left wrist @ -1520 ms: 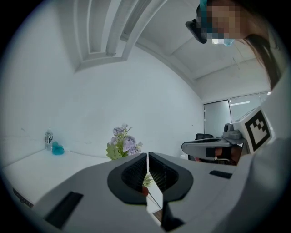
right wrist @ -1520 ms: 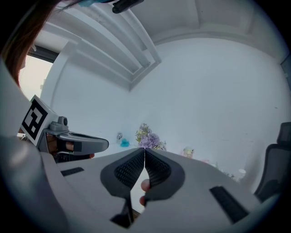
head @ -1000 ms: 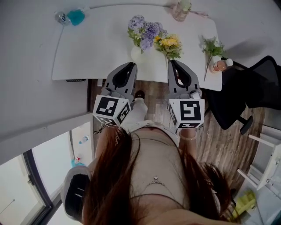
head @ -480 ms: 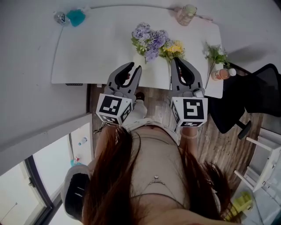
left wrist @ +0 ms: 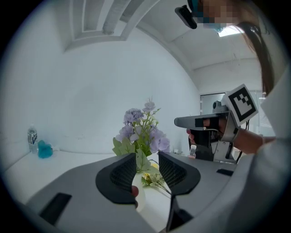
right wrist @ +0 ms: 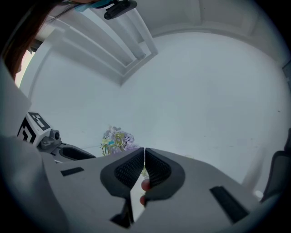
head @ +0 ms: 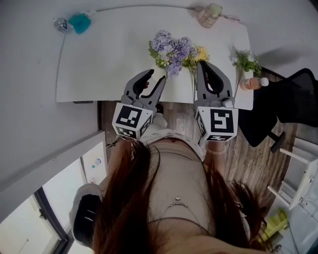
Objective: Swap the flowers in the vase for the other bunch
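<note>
Two bunches of flowers are crowding together near the front edge of the smooth white counter (head: 99, 59), at the upper centre of the head view. One is a purple bunch (head: 171, 48) of frilly, rounded blooms with broad green leaves. Just right of it is a smaller yellow bunch (head: 199, 53) on a thin, straight stem.

The purple bunch is standing upright in a glossy white vase (left wrist: 139, 202). The vase's rounded body is showing low in the left gripper view, while from above the blooms are hiding it.

The right tongs (head: 201, 64) are pressing fully together and appear to be pinching the yellow bunch just under its head, with the stem trailing down past the counter's edge. The left tongs (head: 157, 76) are standing about half open, having just been widening. Their ribbed black pads are gripping nothing, and the gap between them is framing the purple bunch and the vase beyond.

Farther out, a leafy green sprig (head: 242, 60) and a small bottle (head: 252, 83) are lying at the counter's right end. A pinkish jar (head: 208, 15) is sitting at the top edge and a teal object (head: 78, 22) at the upper left.
</note>
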